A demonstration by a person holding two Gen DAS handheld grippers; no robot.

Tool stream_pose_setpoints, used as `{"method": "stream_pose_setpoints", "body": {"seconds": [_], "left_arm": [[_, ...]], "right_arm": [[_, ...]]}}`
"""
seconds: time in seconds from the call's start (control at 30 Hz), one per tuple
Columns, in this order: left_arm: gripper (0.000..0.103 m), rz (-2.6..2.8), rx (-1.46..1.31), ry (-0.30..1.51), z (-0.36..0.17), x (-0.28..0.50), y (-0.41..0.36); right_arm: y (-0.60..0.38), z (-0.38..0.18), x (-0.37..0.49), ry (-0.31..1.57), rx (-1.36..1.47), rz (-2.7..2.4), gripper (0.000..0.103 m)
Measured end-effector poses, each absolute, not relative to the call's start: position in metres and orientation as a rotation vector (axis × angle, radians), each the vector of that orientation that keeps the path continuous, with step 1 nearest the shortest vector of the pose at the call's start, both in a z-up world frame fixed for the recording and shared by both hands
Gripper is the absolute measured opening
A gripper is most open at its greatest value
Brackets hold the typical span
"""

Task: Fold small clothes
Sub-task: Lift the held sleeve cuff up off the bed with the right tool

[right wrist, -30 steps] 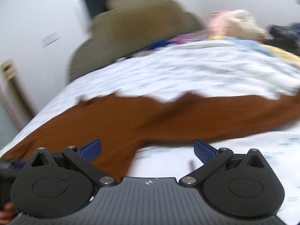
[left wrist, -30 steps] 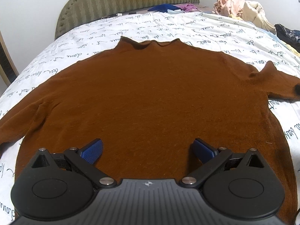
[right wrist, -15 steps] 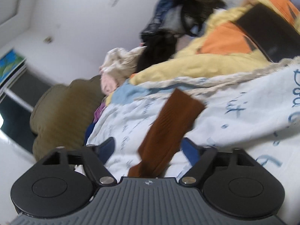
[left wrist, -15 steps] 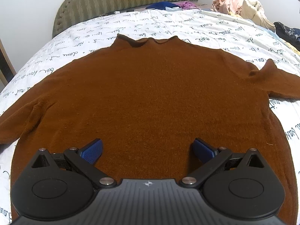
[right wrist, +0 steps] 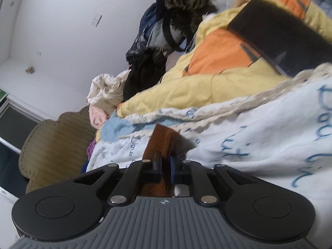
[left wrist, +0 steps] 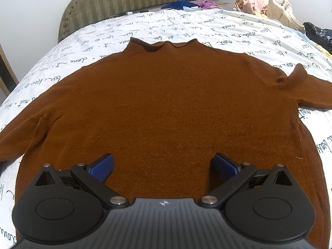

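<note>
A brown knit sweater (left wrist: 166,108) lies flat, collar away from me, on a white bed sheet with script print (left wrist: 186,27). My left gripper (left wrist: 164,161) hovers over the sweater's lower middle, open, with nothing between its blue pads. The sweater's right sleeve (left wrist: 307,91) runs out of the left wrist view at the right edge. In the right wrist view my right gripper (right wrist: 165,161) is rolled sideways and shut on the ribbed end of that brown sleeve (right wrist: 162,139), which sticks out beyond the pads over the sheet (right wrist: 259,145).
An olive padded headboard (left wrist: 134,2) stands at the far end. Loose pale clothes (left wrist: 265,2) are piled at the far right of the bed. A yellow and orange quilt (right wrist: 217,72) and dark garments (right wrist: 166,31) are heaped just past the sleeve.
The right gripper swung from the sweater's body to the sleeve end, rolled over, and closed on the cuff. The left gripper stayed put and open.
</note>
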State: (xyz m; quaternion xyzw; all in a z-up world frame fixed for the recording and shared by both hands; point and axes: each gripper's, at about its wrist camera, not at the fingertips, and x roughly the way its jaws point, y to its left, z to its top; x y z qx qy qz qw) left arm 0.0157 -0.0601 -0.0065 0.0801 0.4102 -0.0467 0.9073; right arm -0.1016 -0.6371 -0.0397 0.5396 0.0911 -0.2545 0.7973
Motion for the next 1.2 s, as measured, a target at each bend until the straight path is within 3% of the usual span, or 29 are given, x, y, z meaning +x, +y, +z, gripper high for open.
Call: {"method": "stream_pose_setpoints", "body": {"seconds": [0.27, 0.4, 0.6, 0.63, 0.77, 1.03, 1.2], "left_arm": [[0.103, -0.098, 0.152, 0.843, -0.004, 0.014, -0.054], [0.103, -0.098, 0.147, 0.846, -0.004, 0.013, -0.053], [0.103, -0.093, 0.159, 0.829, 0.001, 0.008, -0.049], [0.103, -0.087, 0.159, 0.821, 0.002, 0.007, -0.046], [0.103, -0.069, 0.153, 0.816, 0.001, 0.009, -0.042], [0.103, -0.1, 0.174, 0.833, -0.003, 0.008, -0.052], [0.103, -0.084, 0.157, 0.844, -0.003, 0.01, -0.049]], "right_arm": [[-0.612, 0.014, -0.141, 0.069, 0.85, -0.7, 0.011], [-0.575, 0.037, -0.136, 0.12, 0.664, -0.63, 0.01], [-0.542, 0.025, -0.122, 0.183, 0.758, -0.483, 0.011], [-0.548, 0.019, -0.13, 0.156, 0.833, -0.519, 0.013], [-0.58, -0.013, -0.164, 0.076, 1.101, -0.534, 0.064], [-0.598, -0.033, -0.162, 0.147, 1.123, -0.587, 0.063], [-0.602, -0.037, -0.153, 0.07, 1.16, -0.474, 0.063]]}}
